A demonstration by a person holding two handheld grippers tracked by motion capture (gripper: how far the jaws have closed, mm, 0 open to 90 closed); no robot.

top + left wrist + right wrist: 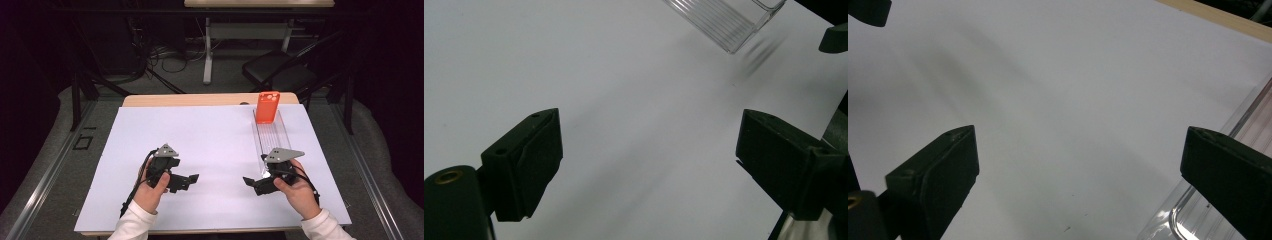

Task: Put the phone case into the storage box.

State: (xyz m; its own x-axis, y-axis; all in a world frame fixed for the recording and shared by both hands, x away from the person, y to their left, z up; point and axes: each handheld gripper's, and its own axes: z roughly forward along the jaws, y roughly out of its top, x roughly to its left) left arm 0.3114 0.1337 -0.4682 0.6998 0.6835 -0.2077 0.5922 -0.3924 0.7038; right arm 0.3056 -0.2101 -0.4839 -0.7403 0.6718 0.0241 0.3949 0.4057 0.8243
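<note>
High view: white sheet (210, 150) covers the table (200, 99). Left gripper (192, 178) held low over the sheet's near left part, jaws pointing right toward the middle. Right gripper (248, 181) held low at near right, jaws pointing left; the two tips face each other, apart. A clear ribbed tray (272, 137) lies lengthwise on the right side of the sheet, running from just beside the right hand (295, 192) back toward the far edge. An orange case (267, 107) stands upright, slightly leaning, at the tray's far end. Neither gripper touches tray or case. Chair (280, 67) and cables on the floor beyond the table.

Left gripper view: jaws spread wide, bare sheet (624, 100) between them. Tray end (724, 20) at top right, well ahead of the jaws. A tip of the right gripper shows at the right edge.

Right gripper view: jaws spread wide, nothing between but sheet (1073, 100). The tray (1198, 215) edge lies just beside the right-hand jaw, at lower right; whether they touch, cannot tell. Table edge (1218, 15) at top right.
</note>
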